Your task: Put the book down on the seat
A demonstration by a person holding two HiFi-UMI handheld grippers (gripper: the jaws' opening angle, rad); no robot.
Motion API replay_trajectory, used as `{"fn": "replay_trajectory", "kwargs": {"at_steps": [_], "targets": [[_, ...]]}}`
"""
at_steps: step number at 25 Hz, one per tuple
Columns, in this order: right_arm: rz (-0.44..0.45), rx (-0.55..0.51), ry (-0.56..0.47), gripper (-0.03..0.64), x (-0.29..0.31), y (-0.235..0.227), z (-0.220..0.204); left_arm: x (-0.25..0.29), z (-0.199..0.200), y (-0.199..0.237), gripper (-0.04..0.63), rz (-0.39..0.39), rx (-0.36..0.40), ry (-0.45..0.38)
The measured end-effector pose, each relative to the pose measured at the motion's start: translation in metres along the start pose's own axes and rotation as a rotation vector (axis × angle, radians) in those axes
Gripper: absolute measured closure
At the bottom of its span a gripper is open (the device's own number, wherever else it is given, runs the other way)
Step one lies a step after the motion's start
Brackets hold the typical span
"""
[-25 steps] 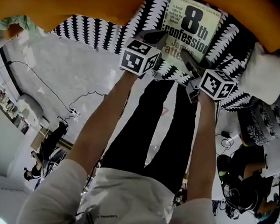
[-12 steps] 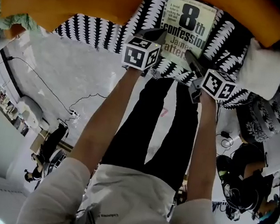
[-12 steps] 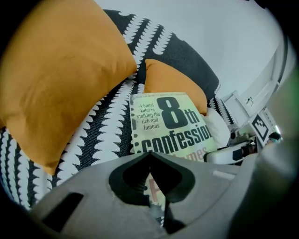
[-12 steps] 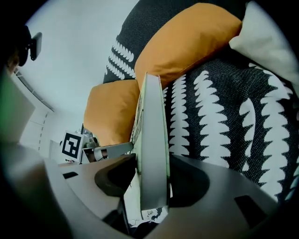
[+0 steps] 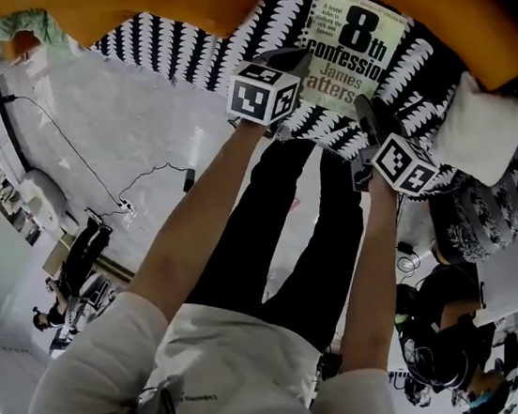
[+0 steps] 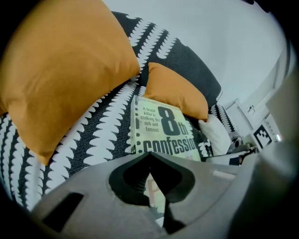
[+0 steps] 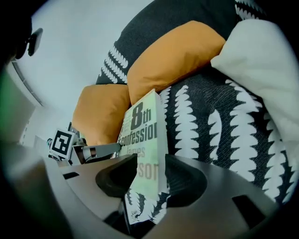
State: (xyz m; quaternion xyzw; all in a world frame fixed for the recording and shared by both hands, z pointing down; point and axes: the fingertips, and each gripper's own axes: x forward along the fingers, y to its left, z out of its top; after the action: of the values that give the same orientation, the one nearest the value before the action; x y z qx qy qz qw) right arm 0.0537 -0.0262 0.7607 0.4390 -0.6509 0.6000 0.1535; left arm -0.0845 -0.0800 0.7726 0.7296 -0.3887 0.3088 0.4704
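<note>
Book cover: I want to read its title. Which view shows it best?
Head view: the book faces it flat, title legible. Left gripper view cuts off its lower part; right gripper view sees it slanted, narrowed.

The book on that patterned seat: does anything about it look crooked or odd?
Nothing much: the book lies cover up on the seat, turned slightly askew to the seat's front edge, with no visible damage.
</note>
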Motion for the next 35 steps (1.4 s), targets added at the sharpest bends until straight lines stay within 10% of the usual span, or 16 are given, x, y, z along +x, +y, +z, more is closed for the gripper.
{"fn": "replay_trajectory", "kwargs": {"at_steps": [16,35], "targets": [[-0.017,-0.054,-0.067,0.434,-0.054,0.035,0.018,-0.052,0.025,-0.051,0.588,-0.036,0.078,-0.048],[0.017,-0.118,-0.130,0.434,-0.192,0.132,0.022,-0.231,0.035,-0.155,0.588,-0.029,0.197,-0.144]]}}
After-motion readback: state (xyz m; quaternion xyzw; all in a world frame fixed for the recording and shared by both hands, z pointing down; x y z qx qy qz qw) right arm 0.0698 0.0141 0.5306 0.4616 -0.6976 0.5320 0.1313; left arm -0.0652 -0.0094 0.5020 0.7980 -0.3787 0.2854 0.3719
